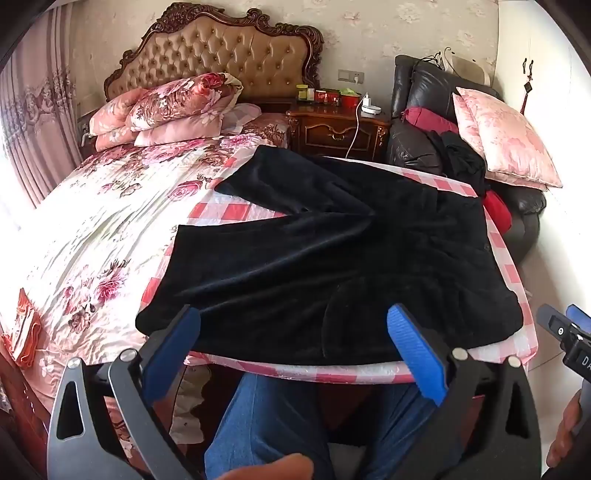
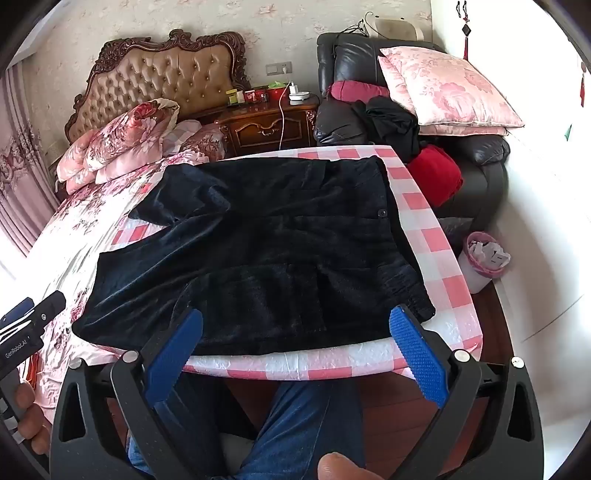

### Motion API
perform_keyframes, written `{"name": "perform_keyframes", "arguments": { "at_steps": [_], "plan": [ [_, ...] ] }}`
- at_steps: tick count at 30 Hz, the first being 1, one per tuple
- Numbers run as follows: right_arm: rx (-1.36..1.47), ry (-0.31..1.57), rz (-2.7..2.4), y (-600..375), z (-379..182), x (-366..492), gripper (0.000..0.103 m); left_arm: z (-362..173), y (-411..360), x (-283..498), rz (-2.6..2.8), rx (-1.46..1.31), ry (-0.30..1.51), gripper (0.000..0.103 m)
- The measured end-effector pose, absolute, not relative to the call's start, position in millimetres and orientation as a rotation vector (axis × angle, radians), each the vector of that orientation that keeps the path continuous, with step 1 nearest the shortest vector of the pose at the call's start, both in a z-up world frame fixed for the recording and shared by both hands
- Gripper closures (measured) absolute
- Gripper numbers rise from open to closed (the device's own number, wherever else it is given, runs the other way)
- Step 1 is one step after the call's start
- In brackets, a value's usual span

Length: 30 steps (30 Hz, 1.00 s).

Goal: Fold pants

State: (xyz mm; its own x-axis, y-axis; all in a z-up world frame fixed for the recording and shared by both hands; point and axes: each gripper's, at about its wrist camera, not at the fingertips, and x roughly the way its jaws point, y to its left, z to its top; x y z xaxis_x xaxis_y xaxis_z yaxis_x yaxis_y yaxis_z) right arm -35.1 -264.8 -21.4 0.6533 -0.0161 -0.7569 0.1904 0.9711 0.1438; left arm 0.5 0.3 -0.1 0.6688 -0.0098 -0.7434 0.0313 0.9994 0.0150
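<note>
**A lived-in home bedroom**

A bed with a carved dark-wood, tufted tan headboard [image 1: 221,48] fills the left side, covered by a white quilt printed with pink roses [image 1: 92,236] and stacked pink floral pillows [image 1: 162,107]. Beside it stands a carved dark-wood nightstand [image 1: 338,129] holding small jars and a white charger with its cable. A black leather armchair [image 2: 351,59] is heaped with clothes and a large pink floral cushion [image 2: 447,88]. Pale flowered wallpaper [image 1: 388,26] and pink curtains [image 1: 33,122] surround the room.
</note>
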Motion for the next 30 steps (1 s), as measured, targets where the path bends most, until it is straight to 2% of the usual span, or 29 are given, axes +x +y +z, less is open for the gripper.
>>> {"name": "perform_keyframes", "arguments": {
  "at_steps": [30],
  "plan": [
    [0.217,0.849,-0.114,-261.1,-18.6,-34.7,0.005,1.9,-0.5,-2.9,-0.020,0.020,0.833,0.001]
  ]
}}
